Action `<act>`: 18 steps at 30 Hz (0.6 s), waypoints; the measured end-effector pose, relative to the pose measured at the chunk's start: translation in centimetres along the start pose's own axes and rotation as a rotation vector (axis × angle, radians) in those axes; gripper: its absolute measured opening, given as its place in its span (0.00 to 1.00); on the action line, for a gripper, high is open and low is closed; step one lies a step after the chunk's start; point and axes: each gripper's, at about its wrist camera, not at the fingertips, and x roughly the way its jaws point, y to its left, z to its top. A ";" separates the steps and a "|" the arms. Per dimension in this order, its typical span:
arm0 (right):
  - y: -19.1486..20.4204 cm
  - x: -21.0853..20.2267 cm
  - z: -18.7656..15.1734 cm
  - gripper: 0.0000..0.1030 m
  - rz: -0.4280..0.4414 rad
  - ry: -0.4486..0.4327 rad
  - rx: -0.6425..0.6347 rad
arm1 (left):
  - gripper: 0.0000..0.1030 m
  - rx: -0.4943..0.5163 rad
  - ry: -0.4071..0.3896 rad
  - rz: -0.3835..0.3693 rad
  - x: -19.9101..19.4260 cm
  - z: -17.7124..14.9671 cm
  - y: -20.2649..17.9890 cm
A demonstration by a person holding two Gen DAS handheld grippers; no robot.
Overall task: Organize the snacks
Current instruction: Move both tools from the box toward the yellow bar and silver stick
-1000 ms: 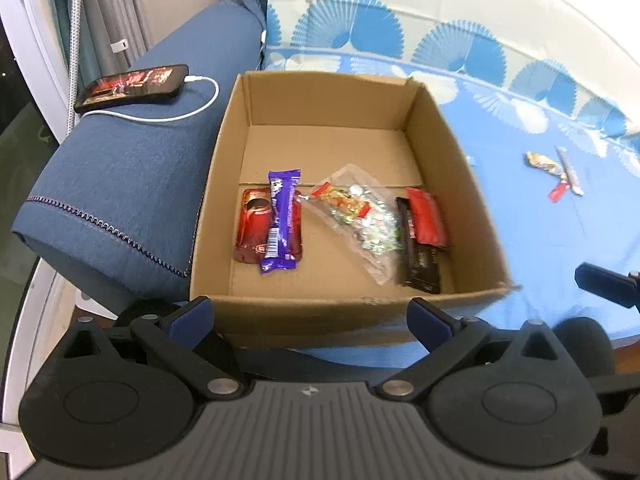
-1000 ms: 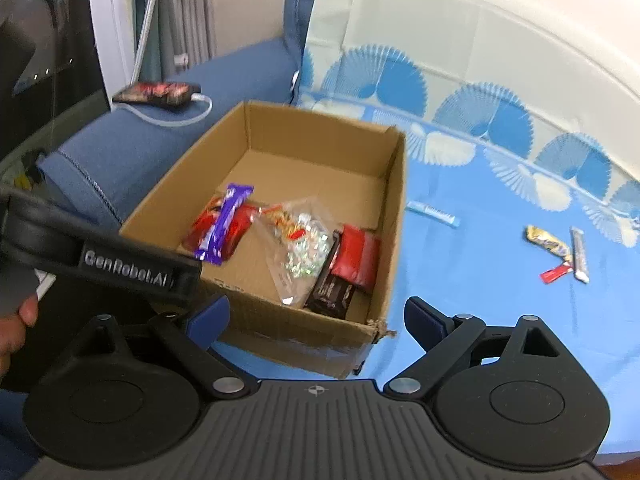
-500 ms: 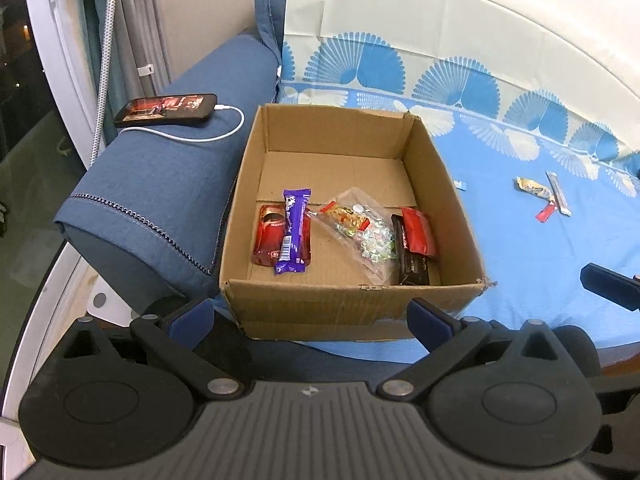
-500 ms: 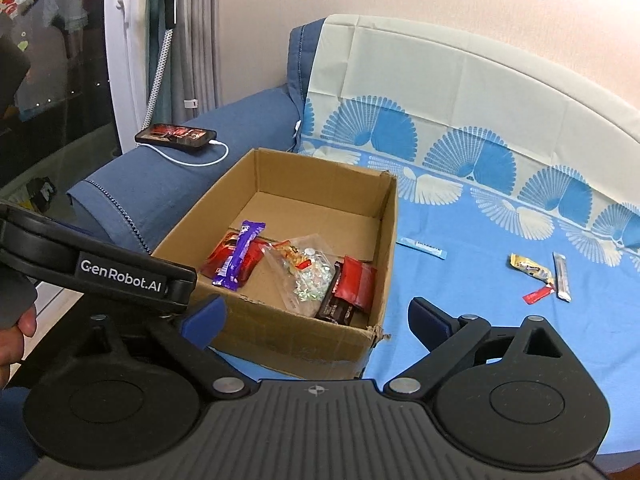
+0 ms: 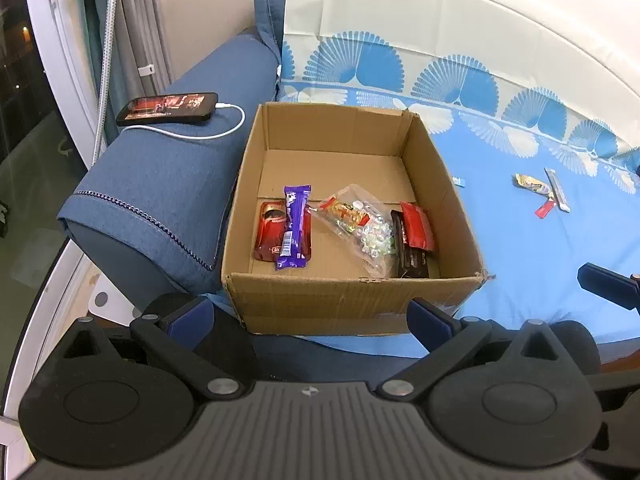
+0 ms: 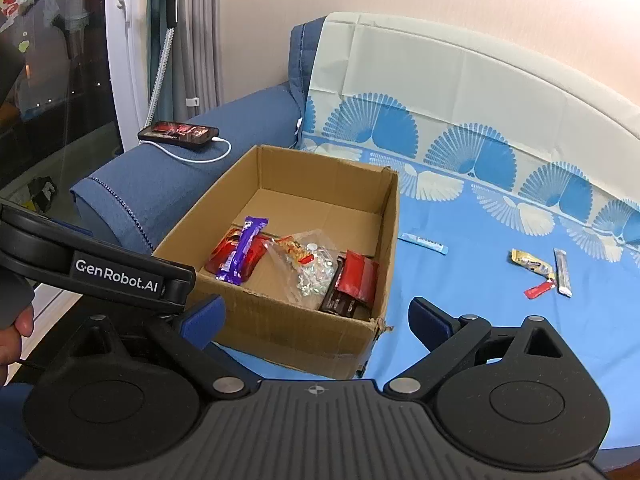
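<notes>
Matt corrugated cardboard box (image 5: 352, 304); glossy foil wrappers (image 5: 295, 228); woven denim armrest (image 5: 168, 184).

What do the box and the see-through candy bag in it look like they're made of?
The box looks like plain brown corrugated cardboard, matte, with creases and a torn front corner. The candy bag seems thin clear plastic film: glossy, crinkled, its contents showing through.

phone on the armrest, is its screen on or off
On. The phone lies flat on the blue armrest with its screen lit in red, and a white cable is plugged into it.
</notes>
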 end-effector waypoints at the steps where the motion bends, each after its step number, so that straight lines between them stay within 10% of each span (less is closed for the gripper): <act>1: 0.0 0.1 0.0 0.96 0.001 0.003 0.002 | 1.00 0.000 0.003 0.000 0.1 0.0 0.0; 18: -1.2 2.3 -0.8 0.96 0.034 0.078 0.052 | 1.00 0.021 0.082 0.012 2.5 -0.1 -0.9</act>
